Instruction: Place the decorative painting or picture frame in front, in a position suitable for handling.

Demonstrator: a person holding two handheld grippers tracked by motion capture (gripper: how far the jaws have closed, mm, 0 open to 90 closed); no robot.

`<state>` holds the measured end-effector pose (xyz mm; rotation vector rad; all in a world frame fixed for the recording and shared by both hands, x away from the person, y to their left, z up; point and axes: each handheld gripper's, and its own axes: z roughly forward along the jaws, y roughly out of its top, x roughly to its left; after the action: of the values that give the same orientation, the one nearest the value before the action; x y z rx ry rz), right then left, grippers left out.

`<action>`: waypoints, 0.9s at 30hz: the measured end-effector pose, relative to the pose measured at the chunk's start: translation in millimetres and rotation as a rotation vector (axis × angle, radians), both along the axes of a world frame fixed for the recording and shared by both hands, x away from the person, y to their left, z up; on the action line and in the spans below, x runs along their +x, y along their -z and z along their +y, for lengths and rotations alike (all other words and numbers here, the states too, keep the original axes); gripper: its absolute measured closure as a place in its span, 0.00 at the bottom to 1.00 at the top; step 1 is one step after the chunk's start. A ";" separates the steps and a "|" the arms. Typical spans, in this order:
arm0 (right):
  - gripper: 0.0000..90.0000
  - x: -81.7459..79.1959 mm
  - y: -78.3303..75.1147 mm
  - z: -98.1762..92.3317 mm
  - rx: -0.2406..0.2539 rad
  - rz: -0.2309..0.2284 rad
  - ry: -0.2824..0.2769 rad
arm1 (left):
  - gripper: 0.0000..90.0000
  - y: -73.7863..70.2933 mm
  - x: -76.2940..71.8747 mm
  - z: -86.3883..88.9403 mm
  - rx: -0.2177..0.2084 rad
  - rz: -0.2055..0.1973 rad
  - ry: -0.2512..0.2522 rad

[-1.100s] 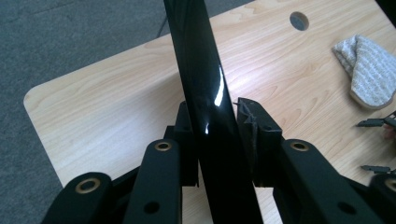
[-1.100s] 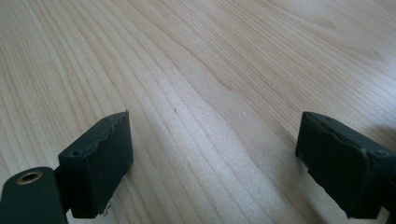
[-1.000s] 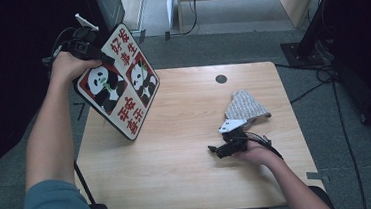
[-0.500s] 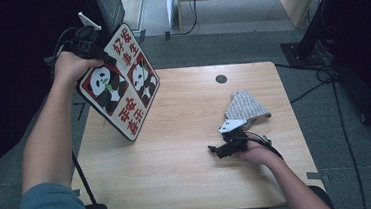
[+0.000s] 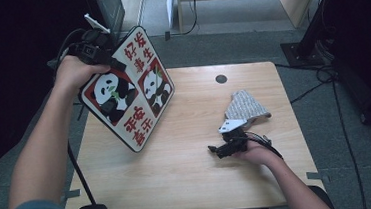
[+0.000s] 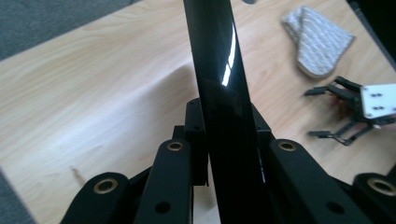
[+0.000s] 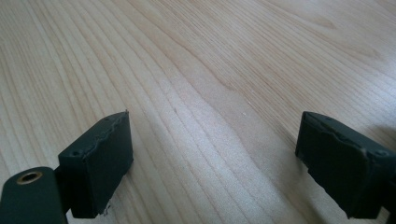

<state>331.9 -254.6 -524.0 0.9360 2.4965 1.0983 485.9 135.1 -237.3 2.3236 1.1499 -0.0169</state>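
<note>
The flat rectangular panel [image 5: 128,91], printed with 2 pandas and red characters inside a black border, hangs tilted in the air over the far-left part of the light wooden table [image 5: 189,174]. Its low corner sits just above the tabletop, apart from it as far as the high view shows. Compared with 1 second ago, the panel stands slightly higher and has shifted a little toward the right and near side; its tilt is much the same.

The left gripper [image 5: 100,55] is clamped on the panel's upper-left edge. In the left gripper view, the glossy black back of the panel [image 6: 219,93] rises between the 2 jaws, which press on both faces. The grip appears secure, so the carry is judged to be under way and the panel is not yet set down.

The right gripper [image 5: 216,150] rests near the right-hand near area of the table, unmoved since 1 second ago. Its jaws stand apart with nothing between them; the right gripper view shows bare wood grain between the 2 pads [image 7: 100,158].

A grey knitted cloth item [image 5: 245,107] lies on the table just beyond the right gripper, untouched. A small dark round grommet [image 5: 221,78] sits near the far edge.
</note>
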 end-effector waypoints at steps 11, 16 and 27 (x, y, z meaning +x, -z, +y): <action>0.11 0.5 0.2 0.5 -0.001 -0.002 -0.001 | 0.89 5.9 -28.8 -39.5 -0.071 0.040 0.101; 0.11 0.7 0.2 0.6 -0.002 -0.002 -0.001 | 0.89 2.7 -38.8 -57.8 -0.045 0.027 0.156; 0.11 0.6 0.2 0.6 -0.002 -0.001 -0.001 | 0.89 5.0 -41.8 -58.6 -0.052 0.034 0.145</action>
<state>332.5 -254.0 -524.2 0.9329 2.4970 1.0962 444.1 76.4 -242.3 2.3635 0.9831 -0.1387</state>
